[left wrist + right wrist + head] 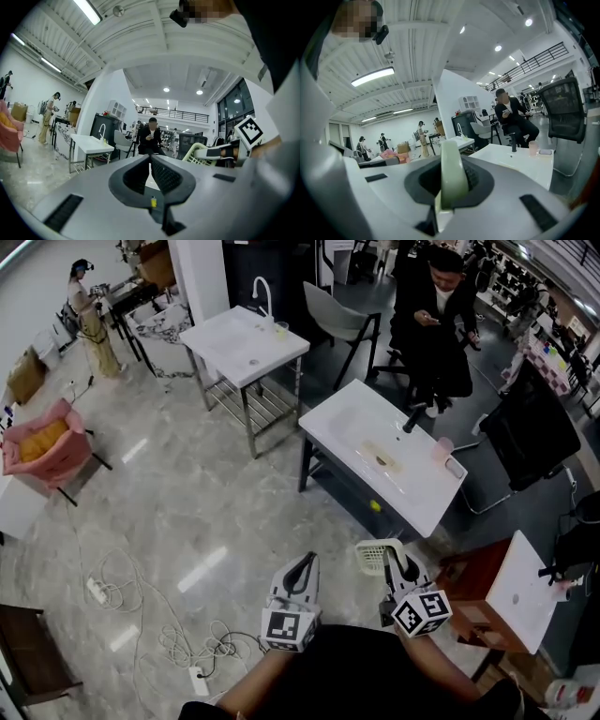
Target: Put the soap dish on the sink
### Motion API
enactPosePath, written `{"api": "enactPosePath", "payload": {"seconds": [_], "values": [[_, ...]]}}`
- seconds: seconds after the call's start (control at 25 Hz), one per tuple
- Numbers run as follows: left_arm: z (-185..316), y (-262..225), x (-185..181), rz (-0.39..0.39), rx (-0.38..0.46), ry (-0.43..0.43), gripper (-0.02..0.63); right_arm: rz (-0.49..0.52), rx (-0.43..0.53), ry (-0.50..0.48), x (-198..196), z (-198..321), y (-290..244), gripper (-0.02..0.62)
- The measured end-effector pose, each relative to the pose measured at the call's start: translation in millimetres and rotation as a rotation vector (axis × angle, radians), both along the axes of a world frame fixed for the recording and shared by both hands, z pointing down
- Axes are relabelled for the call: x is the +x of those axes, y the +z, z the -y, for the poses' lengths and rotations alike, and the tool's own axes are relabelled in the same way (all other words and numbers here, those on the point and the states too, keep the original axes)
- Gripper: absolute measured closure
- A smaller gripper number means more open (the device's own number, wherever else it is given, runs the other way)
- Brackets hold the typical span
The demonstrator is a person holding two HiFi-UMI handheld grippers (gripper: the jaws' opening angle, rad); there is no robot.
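In the head view my right gripper (392,562) is shut on a pale green slotted soap dish (374,555), held in the air above the floor just short of the nearer white sink (417,493). That sink has a black faucet (414,418) and a pink cup (441,449) on its far side. In the right gripper view the soap dish (452,177) stands edge-on between the jaws, with the sink (520,165) ahead to the right. My left gripper (306,563) hangs beside it to the left, shut and holding nothing (150,158).
A second white sink (246,341) on a metal frame stands farther back. A person in black (436,320) sits behind the near sink, beside a black office chair (530,427). Cables and power strips (141,610) lie on the floor at left. A brown cabinet (478,582) stands at right.
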State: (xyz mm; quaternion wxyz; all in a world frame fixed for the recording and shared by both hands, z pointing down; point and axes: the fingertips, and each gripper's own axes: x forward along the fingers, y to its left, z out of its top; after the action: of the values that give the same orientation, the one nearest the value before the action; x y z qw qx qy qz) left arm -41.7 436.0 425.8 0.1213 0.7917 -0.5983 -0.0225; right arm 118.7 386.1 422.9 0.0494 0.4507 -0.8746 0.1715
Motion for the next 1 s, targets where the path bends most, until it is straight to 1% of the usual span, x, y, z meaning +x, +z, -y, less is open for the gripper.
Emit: {"api": "enactPosePath", "payload": {"seconds": [0.2, 0.32, 0.44, 0.68, 0.84, 1.0], "values": [[16.7, 3.3, -37.9, -0.013, -0.002, -0.012, 0.589, -0.016, -0.005, 0.011, -30.4, 25.8, 3.4, 0.571], [21.8, 12.2, -62.2, -0.01, -0.016, -0.021, 0.589, -0.025, -0.01, 0.013, -46.2, 28.6, 7.1, 0.571], [23.7, 17.8, -76.9, -0.021, -0.026, -0.035, 0.589, -0.049, -0.018, 0.009, -51.0, 24.4, 12.6, 0.571], [26.2, 27.6, -85.6, -0.03, -0.024, -0.054, 0.589, -0.063, -0.042, 0.022, -52.2, 29.7, 26.2, 0.571], [24.4, 29.8, -85.5, -0.039, -0.029, -0.063, 0.589, -0.055, -0.023, -0.003, -62.1, 33.1, 25.0, 0.571], [33.9, 29.8, -88.1, -0.025, -0.039, -0.073, 0.589, -0.038, -0.041, -0.025, -69.4, 44.7, 33.6, 0.571]]}}
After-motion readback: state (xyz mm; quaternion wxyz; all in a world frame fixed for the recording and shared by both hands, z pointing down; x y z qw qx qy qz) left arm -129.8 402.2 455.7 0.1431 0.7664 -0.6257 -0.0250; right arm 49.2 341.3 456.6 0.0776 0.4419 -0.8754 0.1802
